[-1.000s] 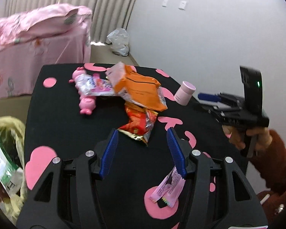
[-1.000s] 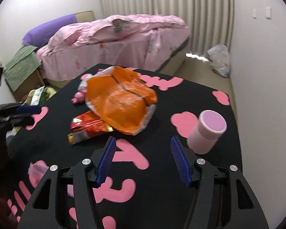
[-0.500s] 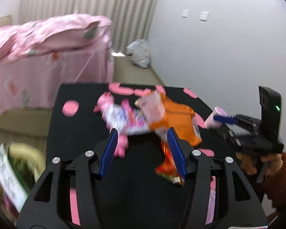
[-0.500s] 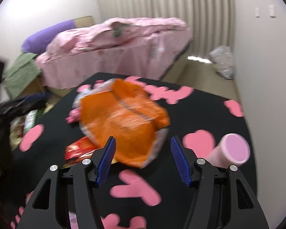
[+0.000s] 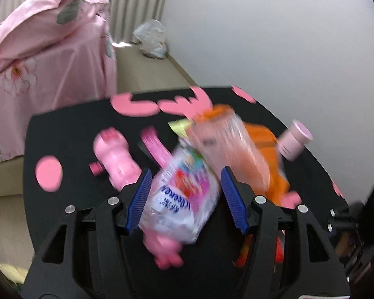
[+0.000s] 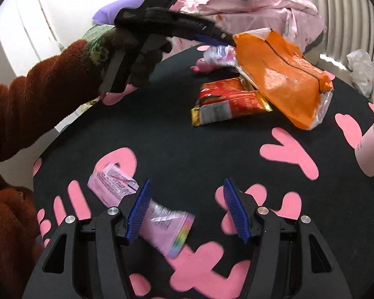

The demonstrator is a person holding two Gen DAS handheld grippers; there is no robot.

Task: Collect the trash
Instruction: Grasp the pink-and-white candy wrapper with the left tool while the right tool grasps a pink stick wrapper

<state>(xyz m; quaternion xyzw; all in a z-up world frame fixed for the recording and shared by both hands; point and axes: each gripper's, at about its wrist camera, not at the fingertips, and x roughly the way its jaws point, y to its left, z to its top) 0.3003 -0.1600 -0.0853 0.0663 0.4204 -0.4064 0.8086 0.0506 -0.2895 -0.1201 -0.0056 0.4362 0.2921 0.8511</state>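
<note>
The worktop [image 6: 177, 134] is black with pink shapes on it, and trash lies all over it. The left gripper [image 5: 184, 200] has its blue fingers [image 5: 142, 199] apart and opening wider. A white and pink wrapper [image 5: 182, 196] shows between them, but it is blurry, so I cannot tell if the fingers touch it. Under the wrapper lies a pink toy [image 5: 117, 159]; its middle is hidden by the wrapper, and its lower end sticks out near the bottom. A big orange bag [image 6: 279, 74] lies just beside the wrapper. In the left view it looks smeared and its right side is cut off by the gripper. A red snack packet [image 6: 227, 102] lies partly under the orange bag, so only its near end shows. In the right view the left gripper reaches in from the left, held by a hand [image 6: 139, 57] in a fuzzy brown sleeve [image 6: 37, 104], and its tips end at the edge of the orange bag. The right gripper [image 6: 187, 210] has its fingers wide apart and holds nothing. A small pink packet [image 6: 117, 186] lies on the worktop just in front of it, and part of it is hidden behind the left finger. A pink cup [image 6: 371, 147] stands at the right side, cut off by the edge of the picture. A pink bed [image 6: 251, 10] stands behind the worktop.
</note>
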